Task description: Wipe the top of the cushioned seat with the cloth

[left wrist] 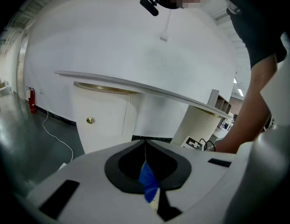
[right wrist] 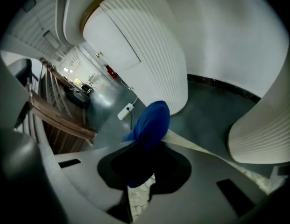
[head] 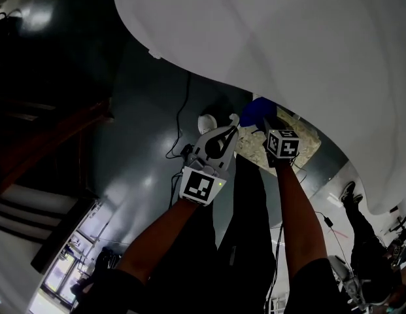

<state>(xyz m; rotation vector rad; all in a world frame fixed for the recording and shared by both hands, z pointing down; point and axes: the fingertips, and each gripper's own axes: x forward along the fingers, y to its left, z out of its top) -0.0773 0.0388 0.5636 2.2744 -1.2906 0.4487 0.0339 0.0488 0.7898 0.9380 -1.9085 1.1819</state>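
Note:
The blue cloth (head: 256, 107) is bunched above the speckled beige cushioned seat (head: 306, 142), under the edge of a big white counter. My right gripper (head: 265, 122) is shut on the cloth; in the right gripper view the cloth (right wrist: 152, 122) sticks out beyond the closed jaws (right wrist: 142, 153), with a strip of the seat (right wrist: 196, 148) beside them. My left gripper (head: 234, 120) sits just left of the cloth. Its jaws (left wrist: 145, 146) are closed, and a fold of the blue cloth (left wrist: 148, 181) appears pinched between them.
The white curved counter (head: 287, 38) overhangs the seat. Around it lies dark glossy floor (head: 144, 169) with a black cable (head: 178, 123) and a white power strip (right wrist: 125, 111). Wooden stairs (head: 46, 142) are at the left. A white ribbed column (right wrist: 140, 50) stands ahead.

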